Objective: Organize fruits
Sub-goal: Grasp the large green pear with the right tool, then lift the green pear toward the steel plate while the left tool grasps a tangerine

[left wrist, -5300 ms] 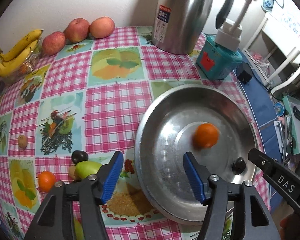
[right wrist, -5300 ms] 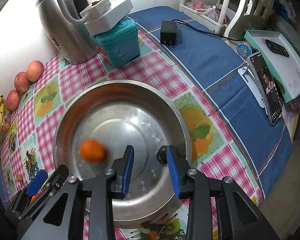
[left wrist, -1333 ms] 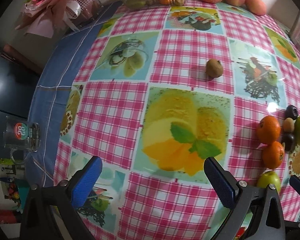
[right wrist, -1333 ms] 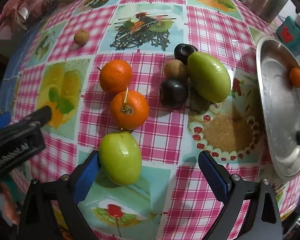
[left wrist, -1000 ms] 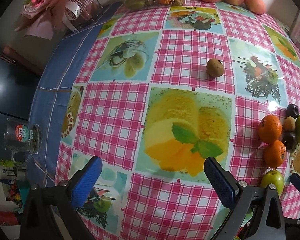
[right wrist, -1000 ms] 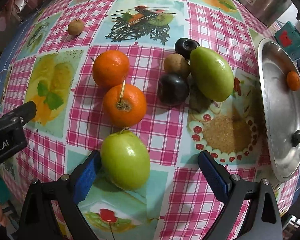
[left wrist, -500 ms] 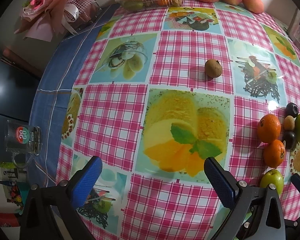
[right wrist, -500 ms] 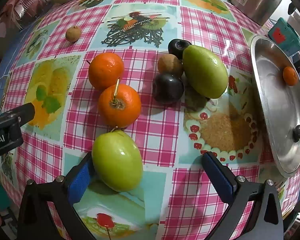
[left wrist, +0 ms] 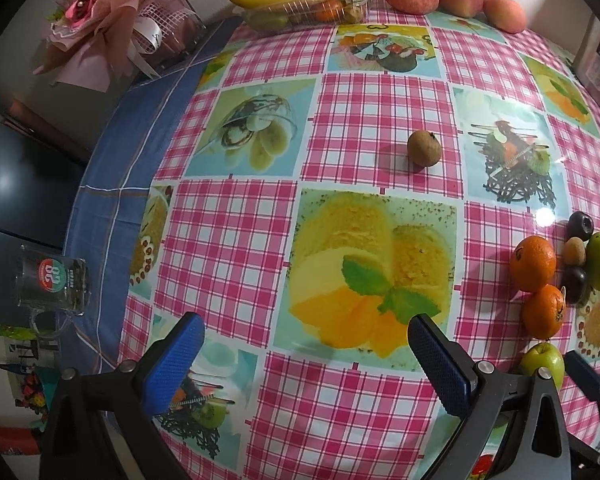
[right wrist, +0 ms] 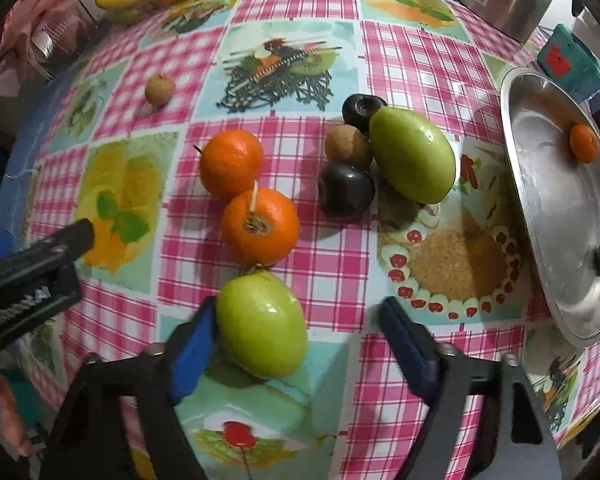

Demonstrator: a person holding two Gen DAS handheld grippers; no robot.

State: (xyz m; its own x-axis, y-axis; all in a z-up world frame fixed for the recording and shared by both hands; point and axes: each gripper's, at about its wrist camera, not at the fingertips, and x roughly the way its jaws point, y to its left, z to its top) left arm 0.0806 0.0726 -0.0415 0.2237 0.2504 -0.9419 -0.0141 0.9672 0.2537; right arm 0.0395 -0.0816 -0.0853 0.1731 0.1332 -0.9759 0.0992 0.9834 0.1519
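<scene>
In right view only: metal pan [right wrist: 539,216] | left view: glass mug [left wrist: 50,282]

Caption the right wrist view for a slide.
Right tool closing around a green fruit beside two oranges.

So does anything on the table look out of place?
One small brown fruit sits alone on the checked tablecloth, apart from the cluster of oranges and green fruits. Nothing looks spilled or damaged.
</scene>
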